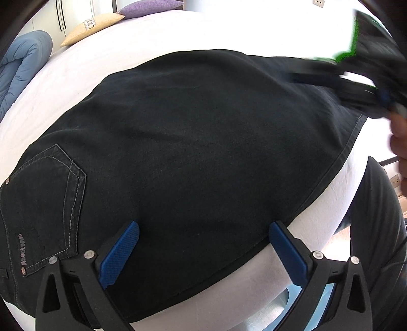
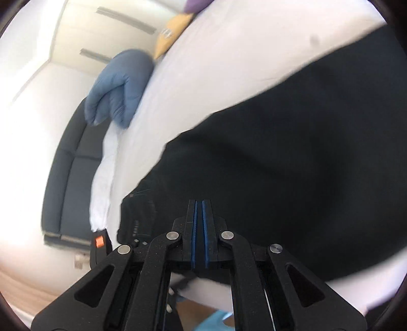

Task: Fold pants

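Note:
Black pants (image 1: 190, 142) lie flat on the white bed (image 1: 178, 33), back pocket (image 1: 48, 198) at the left, hem at the right. My left gripper (image 1: 203, 229) is open, its blue pads (image 1: 119, 254) just above the near edge of the pants. My right gripper (image 2: 199, 203) is shut with nothing seen between its pads, hovering over the pants (image 2: 279, 165). It shows blurred in the left wrist view (image 1: 305, 76) at the far right corner of the pants.
A folded blue duvet (image 1: 23, 66), a beige pillow (image 1: 94, 26) and a purple pillow (image 1: 152, 7) lie at the far end of the bed. A dark sofa (image 2: 73, 183) stands beside the bed. My dark-trousered leg (image 1: 376, 216) stands at the right.

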A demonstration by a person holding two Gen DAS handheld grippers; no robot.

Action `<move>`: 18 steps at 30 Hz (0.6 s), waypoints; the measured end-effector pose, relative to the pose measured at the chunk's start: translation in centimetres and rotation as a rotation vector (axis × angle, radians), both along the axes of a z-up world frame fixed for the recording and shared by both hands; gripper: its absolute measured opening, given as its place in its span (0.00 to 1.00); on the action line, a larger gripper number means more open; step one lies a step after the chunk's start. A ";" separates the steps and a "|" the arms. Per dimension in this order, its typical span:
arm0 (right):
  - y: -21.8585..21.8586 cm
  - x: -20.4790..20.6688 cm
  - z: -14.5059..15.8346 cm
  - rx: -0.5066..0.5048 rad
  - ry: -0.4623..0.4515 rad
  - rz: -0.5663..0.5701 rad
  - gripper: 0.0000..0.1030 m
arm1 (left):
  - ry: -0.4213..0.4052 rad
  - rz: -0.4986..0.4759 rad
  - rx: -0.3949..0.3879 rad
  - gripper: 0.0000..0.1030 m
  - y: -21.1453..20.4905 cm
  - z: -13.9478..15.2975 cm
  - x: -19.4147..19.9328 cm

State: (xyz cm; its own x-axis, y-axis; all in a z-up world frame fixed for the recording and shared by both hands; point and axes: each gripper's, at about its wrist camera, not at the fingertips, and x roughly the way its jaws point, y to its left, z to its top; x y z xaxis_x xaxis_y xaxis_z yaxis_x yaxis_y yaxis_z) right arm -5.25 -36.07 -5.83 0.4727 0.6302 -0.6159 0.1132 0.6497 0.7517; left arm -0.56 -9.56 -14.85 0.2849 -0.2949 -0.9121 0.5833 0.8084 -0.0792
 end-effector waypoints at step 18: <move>-24.1 -12.5 0.5 -0.129 -0.023 -0.867 0.07 | -0.001 0.001 -0.015 1.00 -0.1 0.1 0.6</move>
